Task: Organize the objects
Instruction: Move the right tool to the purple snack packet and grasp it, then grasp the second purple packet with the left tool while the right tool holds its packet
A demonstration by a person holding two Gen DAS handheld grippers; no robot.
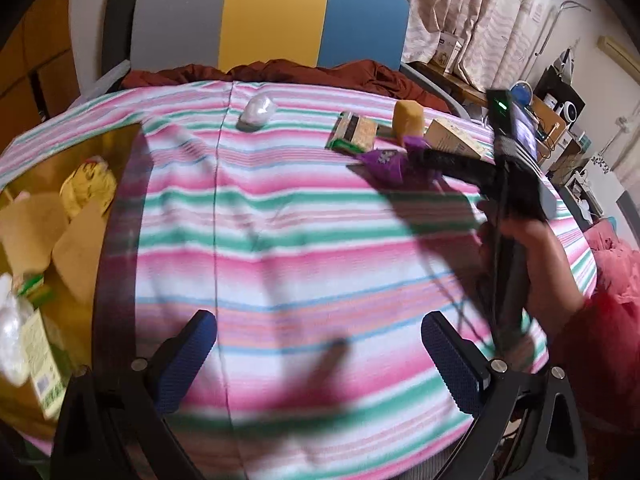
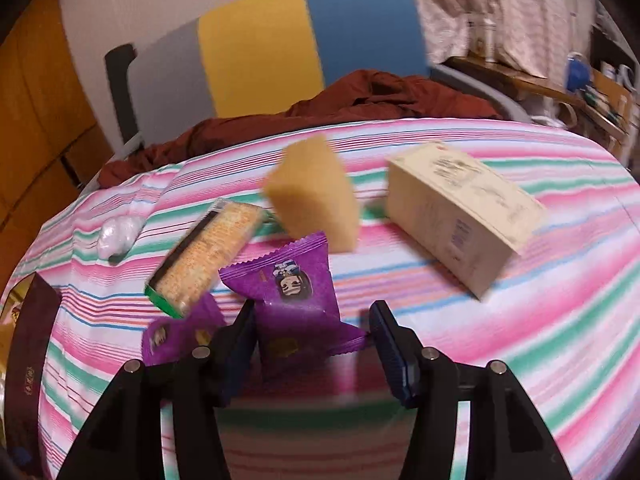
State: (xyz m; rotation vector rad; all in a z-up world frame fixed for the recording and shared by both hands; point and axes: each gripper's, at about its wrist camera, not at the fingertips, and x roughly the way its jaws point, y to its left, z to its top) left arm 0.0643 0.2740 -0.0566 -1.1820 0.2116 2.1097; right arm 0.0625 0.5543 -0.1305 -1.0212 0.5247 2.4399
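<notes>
With its blue fingers (image 2: pixel 394 354) either side of the purple snack packet (image 2: pixel 298 292), the right gripper (image 2: pixel 312 350) looks not quite clamped, though blur makes that uncertain. Beyond lie the cracker pack (image 2: pixel 208 256), yellow sponge (image 2: pixel 316 196) and cream box (image 2: pixel 460 212) on the striped surface (image 2: pixel 540 320). The left gripper (image 1: pixel 318 360) hangs spread and empty beside the cardboard box (image 1: pixel 76 248).

This is a lived-in room in a home. Behind the table under its striped cloth (image 1: pixel 304 208) stands a chair (image 1: pixel 276 20) draped with a rumpled red garment (image 1: pixel 360 74), with patterned curtains (image 1: pixel 480 12) and a cluttered shelf (image 1: pixel 556 116) to the chair's right.
</notes>
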